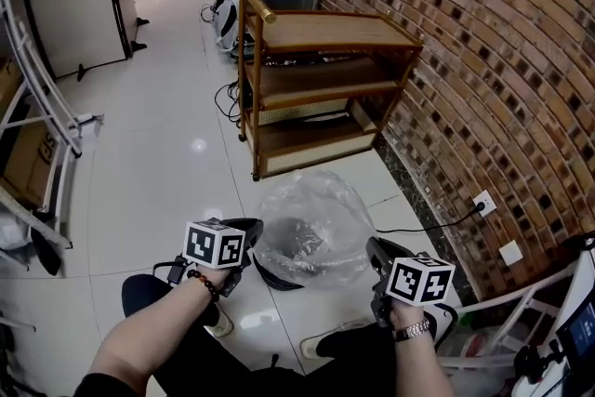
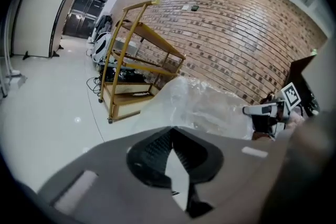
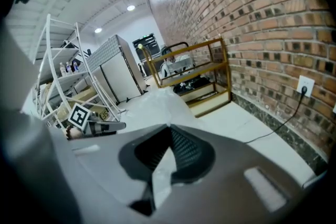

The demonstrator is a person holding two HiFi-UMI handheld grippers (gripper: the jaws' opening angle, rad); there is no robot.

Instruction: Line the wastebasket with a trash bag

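From where I stand, the person is low to the floor with the wastebasket [image 1: 275, 278] just in front of their knees, a dark bin near the foot of the brick wall [image 1: 483, 60] and in front of the wooden shelf cart [image 1: 316, 88]. The clear trash bag [image 1: 321, 205] billows over the bin's mouth, puffed up and crumpled rather than pushed down inside. The left gripper [image 1: 249, 232] has its jaws pinched together on a fold of the film at the bag's left edge, and the right gripper [image 1: 376, 254] is clamped the same way on the right edge (each gripper view shows a pale sliver of plastic caught between the pads). Holding opposite sides like this keeps the bag's mouth spread wide, which I judge is meant to let the opening be stretched around the rim. The lining looks only partly done: the bag covers the top, but I cannot tell whether its edge is hooked over the rim anywhere.
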